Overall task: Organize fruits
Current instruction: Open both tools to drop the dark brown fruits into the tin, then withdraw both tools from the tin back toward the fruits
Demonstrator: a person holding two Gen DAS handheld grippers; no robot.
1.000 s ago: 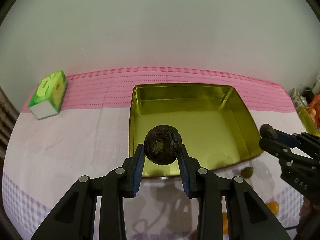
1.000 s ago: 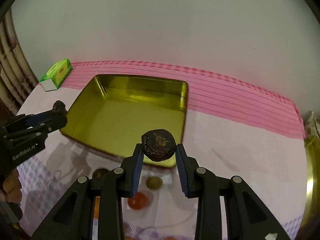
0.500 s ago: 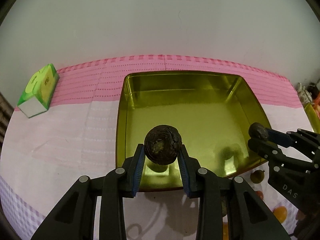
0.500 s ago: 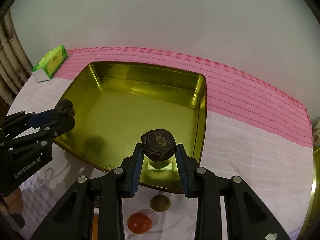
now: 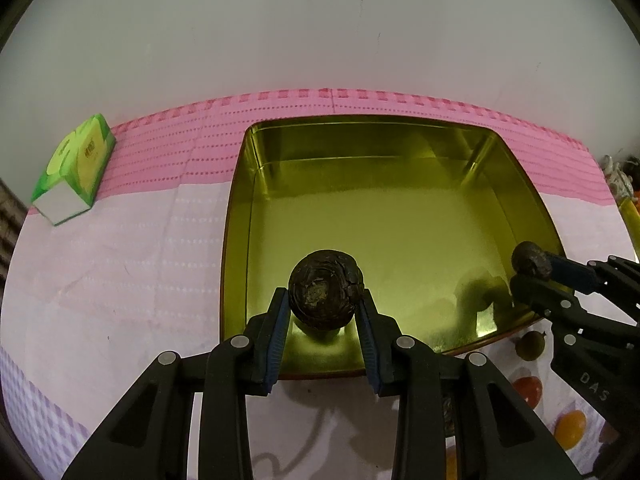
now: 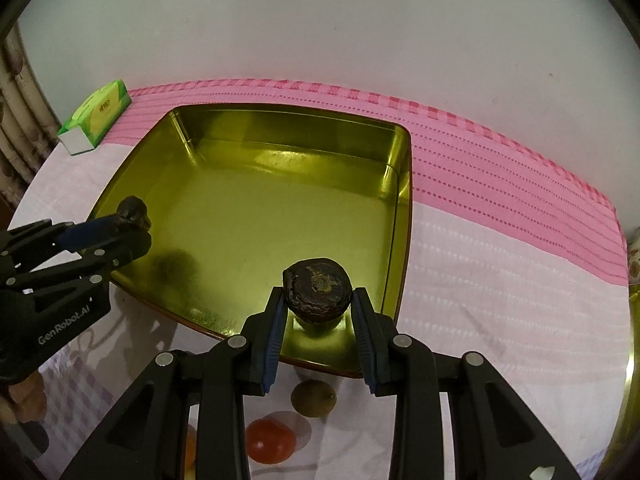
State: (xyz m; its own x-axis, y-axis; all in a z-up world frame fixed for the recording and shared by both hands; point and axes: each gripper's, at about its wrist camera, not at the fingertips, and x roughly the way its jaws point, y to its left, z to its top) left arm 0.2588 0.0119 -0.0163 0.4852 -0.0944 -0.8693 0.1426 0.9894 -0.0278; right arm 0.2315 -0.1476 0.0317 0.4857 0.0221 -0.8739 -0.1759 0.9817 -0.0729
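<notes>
A square golden tin tray [image 5: 400,160] [image 6: 280,128] lies on the pink and white cloth, with nothing in it. My left gripper [image 5: 323,304] is shut on a dark wrinkled round fruit [image 5: 325,294] just above the tray's near left part. My right gripper [image 6: 318,300] is shut on a second dark wrinkled fruit [image 6: 318,289] above the tray's near right corner. Each gripper shows in the other's view, the right one [image 5: 528,266] and the left one [image 6: 134,220], both holding fruit over the tray's front edge.
A green tissue box [image 5: 74,170] [image 6: 96,116] lies at the far left. In front of the tray lie an olive-brown fruit [image 6: 314,398] [image 5: 530,345], a red fruit [image 6: 271,440] [image 5: 528,390] and an orange fruit [image 5: 570,426]. A golden rim [image 6: 628,360] shows at the right edge.
Both grippers have moved forward with their dark fruits, from in front of the tray's near edge to above its inside. The tray looks larger and nearer in both views.
</notes>
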